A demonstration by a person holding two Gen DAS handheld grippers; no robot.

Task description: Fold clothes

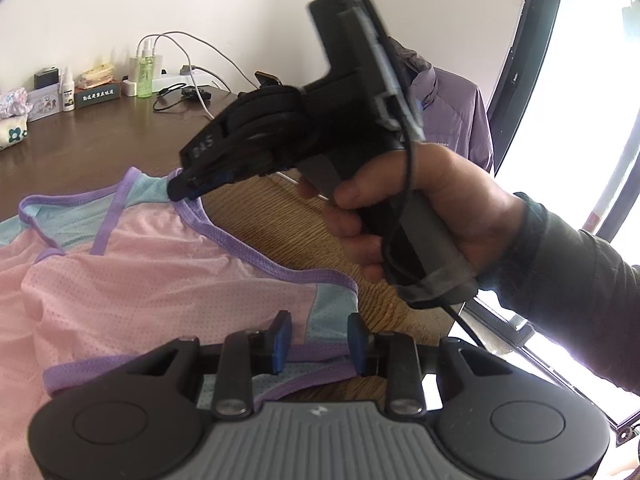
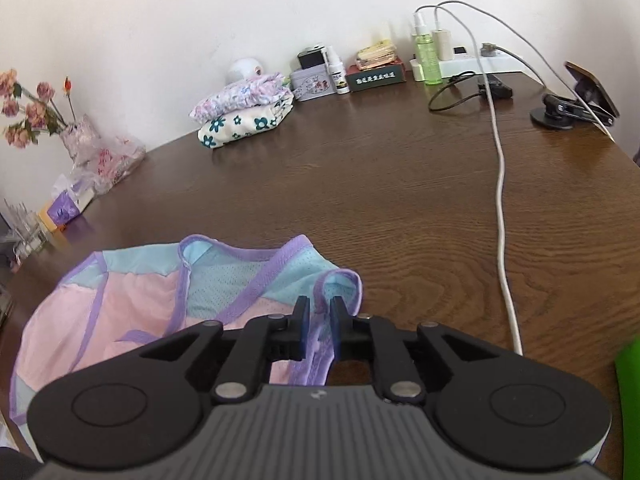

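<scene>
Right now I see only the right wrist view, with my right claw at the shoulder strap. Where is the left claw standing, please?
Observer: The left claw is at the opposite edge of the vest. Its jaws stand apart, and the purple hem lies flat between them, not pinched.
Operator: Thank you. Is any other clothing outside my picture?
Observer: Yes. A purple jacket hangs past the far corner of the table, next to the bright window.
</scene>
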